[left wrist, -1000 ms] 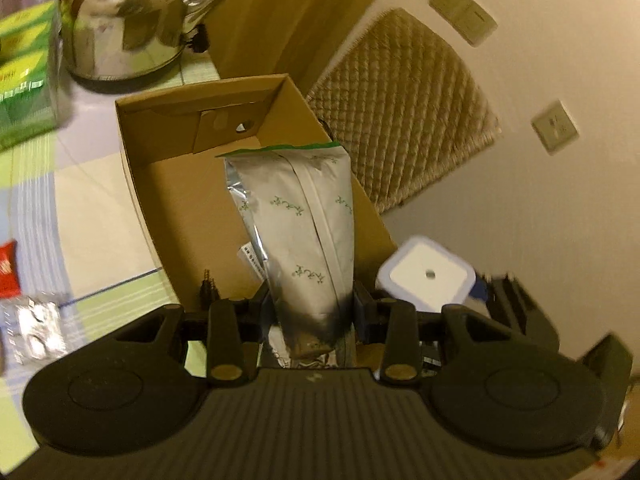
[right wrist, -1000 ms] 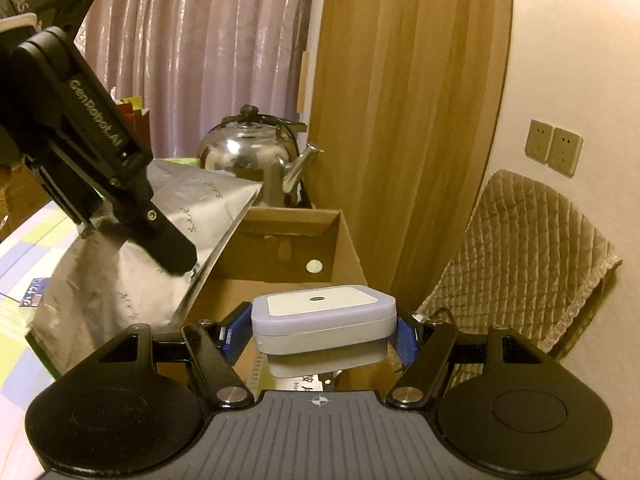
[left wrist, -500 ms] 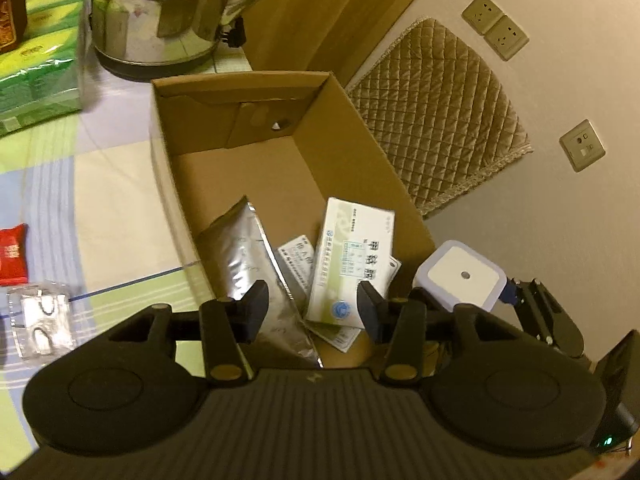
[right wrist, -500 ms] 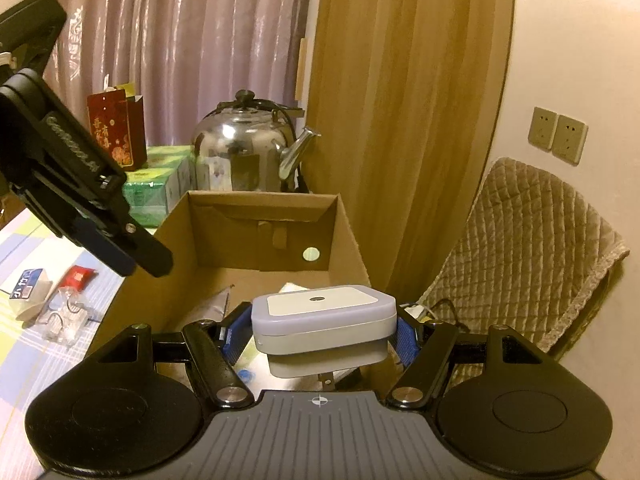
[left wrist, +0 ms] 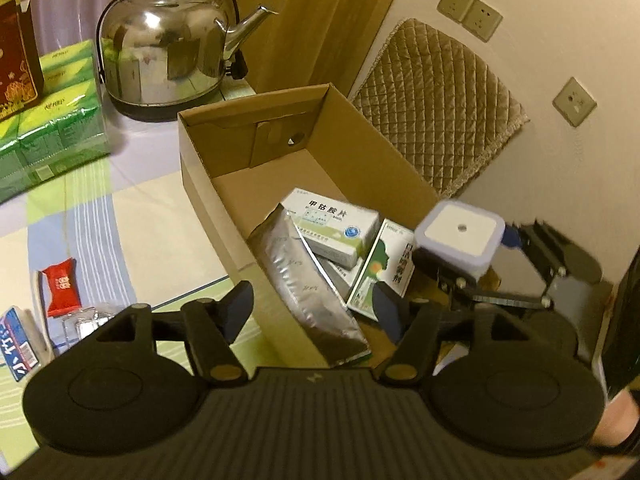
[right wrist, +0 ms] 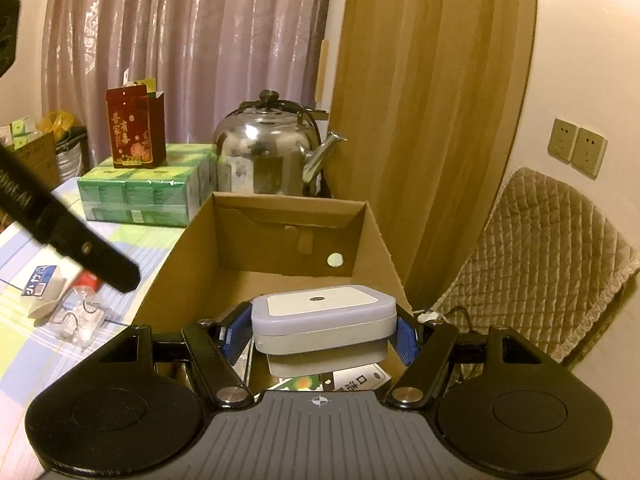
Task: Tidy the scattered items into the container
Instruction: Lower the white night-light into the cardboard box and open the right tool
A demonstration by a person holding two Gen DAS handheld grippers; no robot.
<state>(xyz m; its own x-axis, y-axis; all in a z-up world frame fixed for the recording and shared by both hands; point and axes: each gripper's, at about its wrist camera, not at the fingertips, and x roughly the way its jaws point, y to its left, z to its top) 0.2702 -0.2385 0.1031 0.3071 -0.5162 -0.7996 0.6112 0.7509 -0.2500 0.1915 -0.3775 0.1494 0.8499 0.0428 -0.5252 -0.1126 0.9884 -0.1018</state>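
An open cardboard box (left wrist: 224, 216) (right wrist: 192, 272) stands on the table. In it lie a silver foil pouch (left wrist: 308, 280), a white medicine box (left wrist: 332, 224) and a green-and-white box (left wrist: 384, 272). My left gripper (left wrist: 312, 308) is open and empty above the box's near left edge. My right gripper (right wrist: 320, 332) is shut on a white square plug-in device (right wrist: 324, 316) (left wrist: 460, 236), held above the box's near right corner. A red candy packet (left wrist: 60, 284), a clear plastic packet (right wrist: 76, 320) and a small blue-and-white box (left wrist: 12, 344) (right wrist: 40, 284) lie on the table left of the cardboard box.
A steel kettle (left wrist: 168, 40) (right wrist: 272, 152) stands behind the box. Green tissue packs (left wrist: 52, 128) with a red gift bag (right wrist: 136, 132) on top sit at the back left. A quilted cushion (right wrist: 540, 264) leans on the wall to the right.
My left gripper let the silver pouch go into the box, opened and drew back and up. My right gripper kept hold of the white device and barely moved.
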